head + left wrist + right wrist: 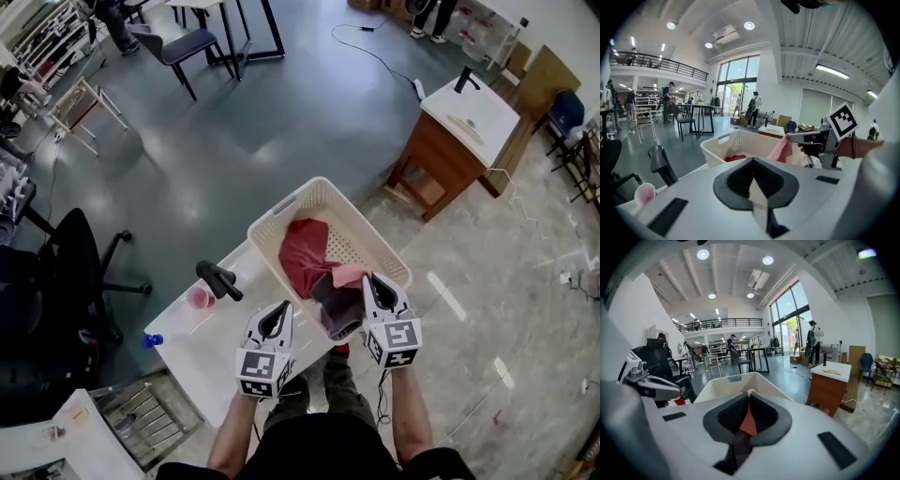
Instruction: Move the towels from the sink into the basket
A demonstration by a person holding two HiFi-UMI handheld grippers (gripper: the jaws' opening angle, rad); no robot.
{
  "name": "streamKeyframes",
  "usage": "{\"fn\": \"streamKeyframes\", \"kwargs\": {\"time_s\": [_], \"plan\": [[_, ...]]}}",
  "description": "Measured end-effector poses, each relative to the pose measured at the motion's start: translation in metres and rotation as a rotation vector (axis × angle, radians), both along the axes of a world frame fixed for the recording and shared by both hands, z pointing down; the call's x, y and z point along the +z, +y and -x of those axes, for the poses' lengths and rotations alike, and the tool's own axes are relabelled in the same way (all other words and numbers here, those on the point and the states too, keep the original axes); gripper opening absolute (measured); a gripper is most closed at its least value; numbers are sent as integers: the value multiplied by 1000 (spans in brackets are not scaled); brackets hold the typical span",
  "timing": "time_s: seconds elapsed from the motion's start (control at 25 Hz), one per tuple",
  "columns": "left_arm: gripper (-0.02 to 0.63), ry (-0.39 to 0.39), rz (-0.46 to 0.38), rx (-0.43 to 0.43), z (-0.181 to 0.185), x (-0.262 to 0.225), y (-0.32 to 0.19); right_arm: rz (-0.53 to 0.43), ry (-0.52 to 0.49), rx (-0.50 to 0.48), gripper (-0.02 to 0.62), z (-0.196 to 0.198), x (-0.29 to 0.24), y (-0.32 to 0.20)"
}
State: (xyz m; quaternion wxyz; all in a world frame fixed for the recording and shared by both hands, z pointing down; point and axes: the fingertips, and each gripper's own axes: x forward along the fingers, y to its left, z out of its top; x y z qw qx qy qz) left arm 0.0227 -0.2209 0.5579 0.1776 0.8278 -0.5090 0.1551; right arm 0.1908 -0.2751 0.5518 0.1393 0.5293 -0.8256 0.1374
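Note:
A cream plastic basket (323, 199) stands on the white counter with a red towel (300, 255) lying inside. My right gripper (368, 280) is shut on a pink towel (349, 275) at the basket's near right corner. A darker grey fold (339, 307) hangs below it over the rim. In the right gripper view the pink cloth (748, 420) is pinched between the jaws, with the basket (733, 384) just ahead. My left gripper (285, 308) hovers over the counter near the basket's front, shut and empty. The left gripper view shows the right gripper (791, 137) holding the pink towel (780, 149).
A black faucet (217, 279), a pink cup (199, 298) and a blue object (153, 340) sit on the white counter (211, 352). A wooden cabinet with a white top (459, 141) stands behind to the right. A black office chair (75, 272) is on the left.

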Motion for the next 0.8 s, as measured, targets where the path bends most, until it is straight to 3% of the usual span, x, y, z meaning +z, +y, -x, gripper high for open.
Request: {"fn": "streamKeyframes", "kwargs": {"time_s": [0.16, 0.2, 0.24, 0.36, 0.8], "plan": [[8, -4, 7, 9, -3, 1, 0, -1, 4, -4, 37, -2, 0, 1], [8, -4, 7, 12, -4, 1, 0, -5, -3, -8, 66, -1, -1, 2], [8, -4, 5, 15, -5, 0, 0, -8, -9, -14, 135, -1, -1, 2], [8, -6, -1, 19, -6, -2, 0, -26, -10, -16, 206, -1, -5, 4], [8, -8, -44, 11, 1, -22, 0, -49, -26, -24, 213, 8, -20, 5]]}}
